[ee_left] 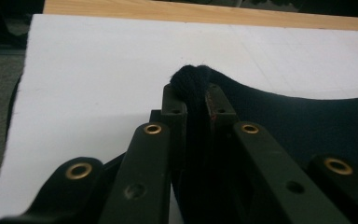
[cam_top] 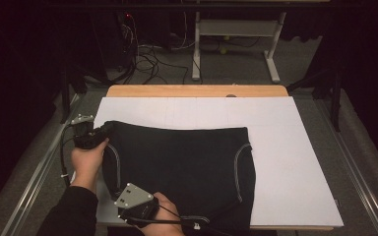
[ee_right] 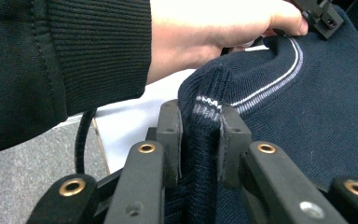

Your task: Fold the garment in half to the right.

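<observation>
Navy knit sweater (cam_top: pixel 182 172) lies spread on the white sheet (cam_top: pixel 285 162) (striped trim showing); my left gripper (ee_left: pixel 196 95) pinches its far corner, my right gripper (ee_right: pixel 200 126) clamps its near edge.

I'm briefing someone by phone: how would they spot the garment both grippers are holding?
Find the white board covering the wooden table. On its left half lies the dark navy garment, pinched by the left gripper and right gripper. Pale striped trim along its curved edges marks it.

White-covered table (cam_top: pixel 295 162), dark garment (cam_top: pixel 187 167)
</observation>
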The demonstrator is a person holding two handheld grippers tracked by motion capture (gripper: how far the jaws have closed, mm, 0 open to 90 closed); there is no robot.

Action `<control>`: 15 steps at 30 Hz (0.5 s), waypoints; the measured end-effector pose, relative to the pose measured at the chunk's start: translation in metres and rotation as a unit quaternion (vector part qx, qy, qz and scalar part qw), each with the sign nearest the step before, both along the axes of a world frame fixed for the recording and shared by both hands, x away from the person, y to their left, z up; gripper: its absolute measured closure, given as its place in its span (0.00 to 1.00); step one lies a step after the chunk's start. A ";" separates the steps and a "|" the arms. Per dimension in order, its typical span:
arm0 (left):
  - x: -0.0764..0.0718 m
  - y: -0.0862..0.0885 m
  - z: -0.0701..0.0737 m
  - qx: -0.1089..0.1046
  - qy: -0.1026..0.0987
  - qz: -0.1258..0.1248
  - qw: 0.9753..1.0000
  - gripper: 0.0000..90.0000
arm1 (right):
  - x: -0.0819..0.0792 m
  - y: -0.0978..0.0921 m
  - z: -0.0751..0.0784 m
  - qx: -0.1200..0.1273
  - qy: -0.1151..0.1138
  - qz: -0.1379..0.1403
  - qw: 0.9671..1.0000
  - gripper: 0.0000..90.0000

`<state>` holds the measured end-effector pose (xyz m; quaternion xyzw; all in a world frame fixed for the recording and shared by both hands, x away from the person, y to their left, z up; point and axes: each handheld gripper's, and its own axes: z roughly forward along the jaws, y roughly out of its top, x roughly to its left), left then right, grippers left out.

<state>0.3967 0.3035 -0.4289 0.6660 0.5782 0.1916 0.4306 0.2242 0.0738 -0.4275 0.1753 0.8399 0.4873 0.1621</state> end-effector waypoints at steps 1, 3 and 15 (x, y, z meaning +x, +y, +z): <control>-0.001 0.003 -0.001 0.004 0.003 0.002 1.000 0.87 | 0.000 0.002 0.000 0.001 0.000 0.002 1.000 0.84; -0.003 0.011 -0.001 0.003 0.007 0.008 1.000 0.87 | 0.000 0.006 -0.001 0.001 -0.001 0.006 1.000 0.84; -0.008 0.012 0.002 -0.002 0.000 0.013 1.000 0.87 | -0.002 0.008 0.001 0.000 -0.009 0.009 1.000 0.83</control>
